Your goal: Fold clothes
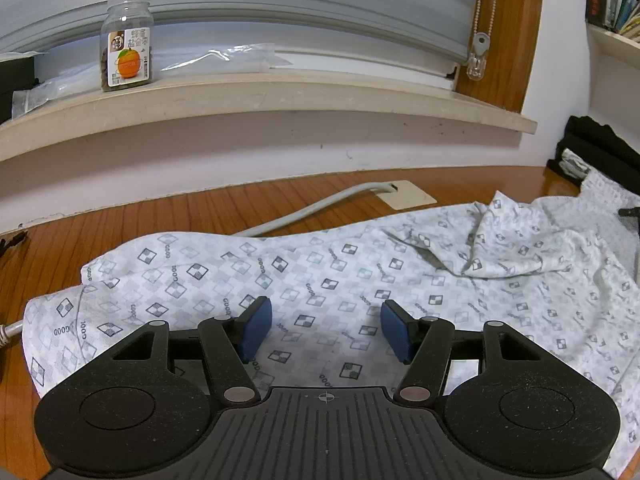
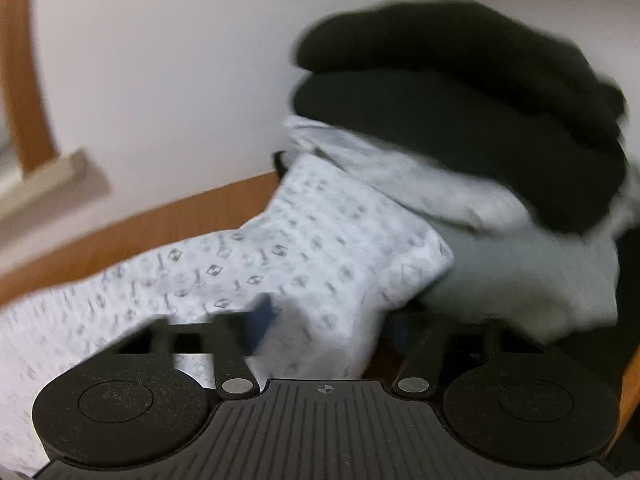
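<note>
So my right gripper [image 2: 324, 316] is clamped on a bunched edge of the patterned garment [image 1: 320, 280] spread across the desk [image 1: 120, 216]; left gripper [image 1: 326, 330] hovers released. I'd pull gently, keeping the fabric taut.

patterned white garment [image 1: 320, 280] | spread rumpled | wooden table [image 1: 120, 216]

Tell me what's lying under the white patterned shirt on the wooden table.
A grey cable runs under the white patterned shirt and reappears at its left edge. The brown wooden table lies beneath; anything else is covered.
</note>
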A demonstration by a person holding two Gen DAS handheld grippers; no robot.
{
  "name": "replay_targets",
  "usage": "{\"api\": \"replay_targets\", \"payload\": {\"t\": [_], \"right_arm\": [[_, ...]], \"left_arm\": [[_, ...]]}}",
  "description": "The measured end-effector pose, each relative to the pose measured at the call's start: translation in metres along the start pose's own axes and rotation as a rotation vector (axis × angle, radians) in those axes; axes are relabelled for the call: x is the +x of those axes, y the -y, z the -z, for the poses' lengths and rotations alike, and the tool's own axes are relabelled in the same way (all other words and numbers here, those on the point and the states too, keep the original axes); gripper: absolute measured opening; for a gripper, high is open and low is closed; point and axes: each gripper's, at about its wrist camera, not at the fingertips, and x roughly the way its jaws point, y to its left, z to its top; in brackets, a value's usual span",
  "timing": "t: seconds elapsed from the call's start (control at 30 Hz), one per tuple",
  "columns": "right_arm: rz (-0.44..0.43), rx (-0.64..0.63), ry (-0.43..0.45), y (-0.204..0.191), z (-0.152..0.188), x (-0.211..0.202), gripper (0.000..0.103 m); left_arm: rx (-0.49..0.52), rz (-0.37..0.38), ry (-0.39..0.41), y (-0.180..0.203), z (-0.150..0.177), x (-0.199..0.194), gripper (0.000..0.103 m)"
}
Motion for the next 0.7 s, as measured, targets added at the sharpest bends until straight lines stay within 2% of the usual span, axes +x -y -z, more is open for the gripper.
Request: {"api": "replay_targets", "payload": {"t": [0.13, 0.2, 0.23, 0.3, 0.33, 0.4, 0.43, 0.47, 0.5, 0.57, 0.63, 0.7], "right_arm": [[0.117, -0.206, 0.223, -0.032, -0.022, -0.026, 0.005], [0.21, -0.248, 0.374, -0.036, -0.039, -0.051, 0.004], [0.247, -0.241, 0.406, -0.03, -0.044, -0.058, 0.004], [0.274, -0.214, 0.393, -0.014, -0.05, -0.06, 0.005], [0.265, -0.202, 0.346, -0.006, -0.049, -0.055, 0.005], [0.257, -0.192, 0.202, 0.005, -0.041, -0.039, 0.02], [0.252, -0.182, 0.176, 0.009, -0.036, -0.038, 0.02], [0.243, -0.162, 0.185, 0.011, -0.03, -0.042, 0.026], [0.245, -0.136, 0.203, 0.013, -0.027, -0.049, 0.043], [0.286, -0.125, 0.262, 0.006, -0.025, -0.064, 0.062], [0.276, -0.19, 0.299, -0.013, -0.025, -0.072, 0.066], [0.169, -0.263, 0.272, -0.043, -0.027, -0.072, 0.071]], "left_arm": [[0.008, -0.011, 0.001, 0.002, 0.0, 0.0, 0.065], [0.009, -0.012, 0.001, 0.002, 0.0, 0.0, 0.065], [0.01, -0.012, 0.001, 0.002, 0.0, 0.0, 0.065], [0.01, -0.008, 0.0, 0.001, 0.0, 0.0, 0.065], [0.009, -0.005, 0.0, 0.0, 0.0, 0.001, 0.067], [0.008, -0.001, 0.0, 0.0, 0.0, 0.0, 0.067], [0.009, -0.002, 0.0, 0.001, 0.0, 0.0, 0.067], [0.01, -0.004, 0.0, 0.001, 0.0, 0.0, 0.067], [0.012, -0.005, 0.0, 0.001, 0.0, 0.001, 0.067], [0.016, -0.008, -0.001, 0.002, 0.0, 0.001, 0.067], [0.017, -0.008, -0.001, 0.002, 0.0, 0.001, 0.067], [0.02, -0.012, -0.001, 0.002, 0.0, 0.001, 0.067]]}}
